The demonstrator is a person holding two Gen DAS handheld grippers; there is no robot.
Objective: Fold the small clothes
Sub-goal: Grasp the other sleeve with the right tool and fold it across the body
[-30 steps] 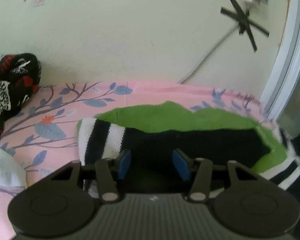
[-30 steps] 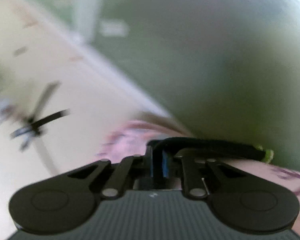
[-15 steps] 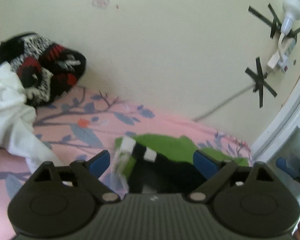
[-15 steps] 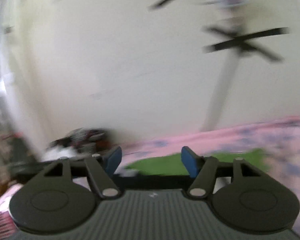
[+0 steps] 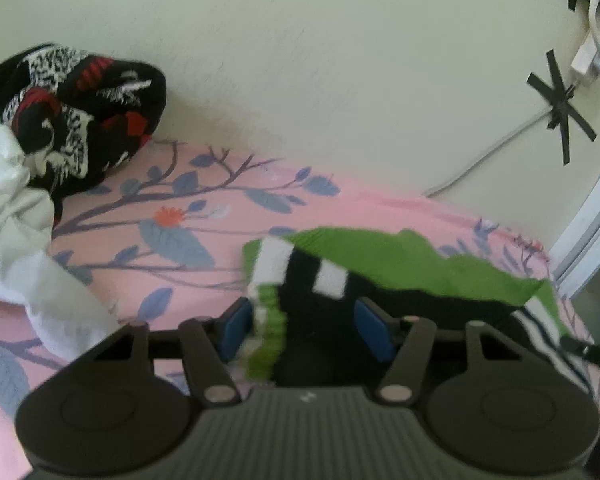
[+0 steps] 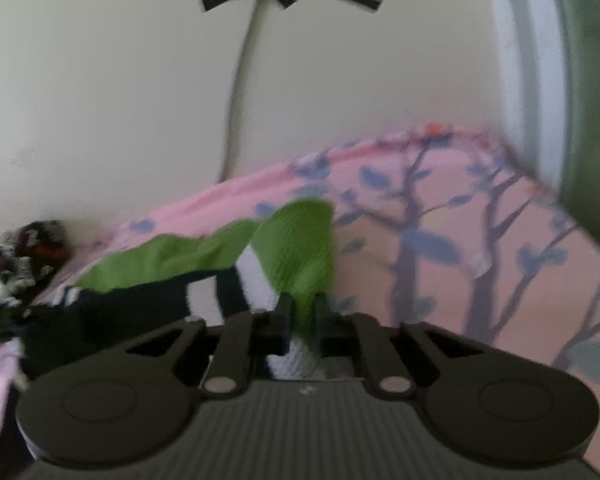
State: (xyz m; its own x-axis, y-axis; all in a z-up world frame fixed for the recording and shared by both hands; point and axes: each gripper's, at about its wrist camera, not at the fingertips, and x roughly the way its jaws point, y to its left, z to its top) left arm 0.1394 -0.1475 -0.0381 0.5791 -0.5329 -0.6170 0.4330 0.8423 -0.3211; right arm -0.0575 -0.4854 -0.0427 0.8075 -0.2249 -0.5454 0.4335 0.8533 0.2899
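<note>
One green, black and white-striped knit garment (image 5: 400, 276) half-folded near pink floral sheet (image 5: 204, 216) far edge; my right gripper (image 6: 303, 312) clenched on hem, left gripper (image 5: 304, 326) released. Unfolded pile (image 5: 60, 120) waits at left edge.

Left gripper (image 5: 306, 326) jaws spread; right gripper (image 6: 302, 312) jaws pinched.

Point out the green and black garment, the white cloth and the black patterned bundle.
green and black garment (image 5: 400, 256): left wrist view, on its green upper panel.
white cloth (image 5: 16, 208): left wrist view, on its crumpled middle.
black patterned bundle (image 5: 88, 108): left wrist view, on its patterned front.
</note>
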